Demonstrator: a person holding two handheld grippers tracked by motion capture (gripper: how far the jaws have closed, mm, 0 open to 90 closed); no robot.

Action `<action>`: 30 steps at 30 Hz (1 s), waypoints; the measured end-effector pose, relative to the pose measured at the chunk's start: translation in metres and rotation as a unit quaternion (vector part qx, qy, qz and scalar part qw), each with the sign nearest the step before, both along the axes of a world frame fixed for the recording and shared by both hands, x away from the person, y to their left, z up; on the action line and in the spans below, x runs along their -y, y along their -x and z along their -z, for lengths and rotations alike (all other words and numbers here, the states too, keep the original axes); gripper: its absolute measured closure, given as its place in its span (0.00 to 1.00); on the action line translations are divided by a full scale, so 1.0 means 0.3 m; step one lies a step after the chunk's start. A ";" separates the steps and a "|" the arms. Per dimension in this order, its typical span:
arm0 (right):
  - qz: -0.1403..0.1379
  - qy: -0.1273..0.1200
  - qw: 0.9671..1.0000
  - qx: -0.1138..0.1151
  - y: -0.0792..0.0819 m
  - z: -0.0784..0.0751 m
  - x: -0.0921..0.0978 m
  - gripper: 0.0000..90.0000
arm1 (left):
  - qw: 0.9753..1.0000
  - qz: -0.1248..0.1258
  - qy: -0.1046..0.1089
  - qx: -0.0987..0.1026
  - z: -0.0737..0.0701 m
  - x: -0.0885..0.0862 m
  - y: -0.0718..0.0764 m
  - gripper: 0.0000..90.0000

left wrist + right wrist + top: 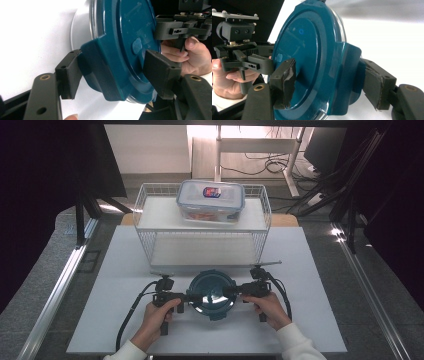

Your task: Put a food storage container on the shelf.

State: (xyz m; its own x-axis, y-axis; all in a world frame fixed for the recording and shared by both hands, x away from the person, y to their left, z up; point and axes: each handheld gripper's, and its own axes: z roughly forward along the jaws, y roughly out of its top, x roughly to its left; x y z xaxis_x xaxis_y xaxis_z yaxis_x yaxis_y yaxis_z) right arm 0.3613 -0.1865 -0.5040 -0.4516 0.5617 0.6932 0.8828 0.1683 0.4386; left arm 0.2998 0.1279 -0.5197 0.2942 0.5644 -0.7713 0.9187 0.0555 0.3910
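right claw — jaws clamp teal lid latch | left claw at far edge

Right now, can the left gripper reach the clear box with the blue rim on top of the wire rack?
Probably not at once. The left gripper is clamped on a side latch of the round teal container, which the right gripper also grips. The clear box sits apart on the wire rack, unobstructed above.

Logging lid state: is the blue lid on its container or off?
On. The lid sits over the clear container's rim; both grippers straddle side clips, which look folded down.
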 end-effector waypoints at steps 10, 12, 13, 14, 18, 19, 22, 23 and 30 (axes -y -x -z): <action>0.013 0.000 0.999 0.038 0.051 -0.053 0.004 0.43 | 0.999 -0.014 -0.019 0.033 -0.051 -0.009 0.032 0.45; 0.008 0.003 0.999 0.046 0.058 -0.060 -0.002 0.43 | 0.999 -0.013 -0.024 0.040 -0.060 -0.012 0.038 0.45; 0.007 0.002 0.999 0.049 0.061 -0.061 -0.004 0.43 | 0.999 -0.012 -0.025 0.042 -0.064 -0.013 0.040 0.45; 0.007 0.001 0.999 0.052 0.063 -0.065 -0.005 0.43 | 0.999 -0.012 -0.026 0.047 -0.068 -0.015 0.042 0.45; 0.006 -0.002 0.997 0.071 0.075 -0.093 -0.008 0.44 | 0.998 -0.013 -0.025 0.062 -0.095 -0.018 0.051 0.45; 0.004 -0.003 0.997 0.075 0.077 -0.098 -0.007 0.44 | 0.997 -0.012 -0.025 0.065 -0.102 -0.019 0.054 0.45; 0.001 -0.008 0.996 0.083 0.084 -0.115 -0.004 0.44 | 0.997 -0.013 -0.027 0.077 -0.121 -0.018 0.062 0.45; -0.001 -0.007 0.996 0.090 0.087 -0.121 -0.003 0.44 | 0.996 -0.010 -0.027 0.079 -0.125 -0.019 0.063 0.46; -0.004 -0.007 0.994 0.110 0.107 -0.160 0.001 0.45 | 0.995 -0.005 -0.028 0.100 -0.160 -0.017 0.074 0.46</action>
